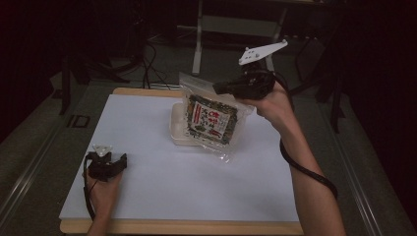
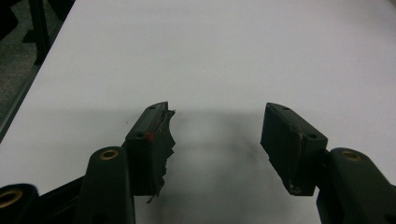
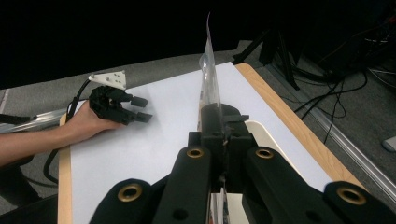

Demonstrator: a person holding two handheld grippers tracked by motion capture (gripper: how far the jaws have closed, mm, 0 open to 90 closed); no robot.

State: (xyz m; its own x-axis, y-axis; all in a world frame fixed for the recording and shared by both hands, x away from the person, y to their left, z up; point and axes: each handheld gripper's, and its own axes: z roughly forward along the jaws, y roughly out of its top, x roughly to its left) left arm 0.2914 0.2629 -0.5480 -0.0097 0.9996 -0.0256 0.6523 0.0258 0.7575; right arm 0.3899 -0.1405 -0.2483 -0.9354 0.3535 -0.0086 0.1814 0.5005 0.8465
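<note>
left tongs [image 1: 123,158] open on white table [image 1: 147,128], right tongs [image 1: 218,87] pinching printed snack bag [image 1: 210,120]

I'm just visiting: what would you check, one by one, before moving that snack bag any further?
1. Right gripper clamped on the bag: ok, jaws shut on its clear top edge.
2. Bag off the table: ok, it hangs tilted over the tray.
3. Tray ready to take it: cannot tell, the bag hides most of it.
4. Left gripper out of the way: ok, it rests on the white sheet near the front left, jaws open, nothing between them.
5. Bag sealed and undamaged: cannot tell, too dim.
</note>
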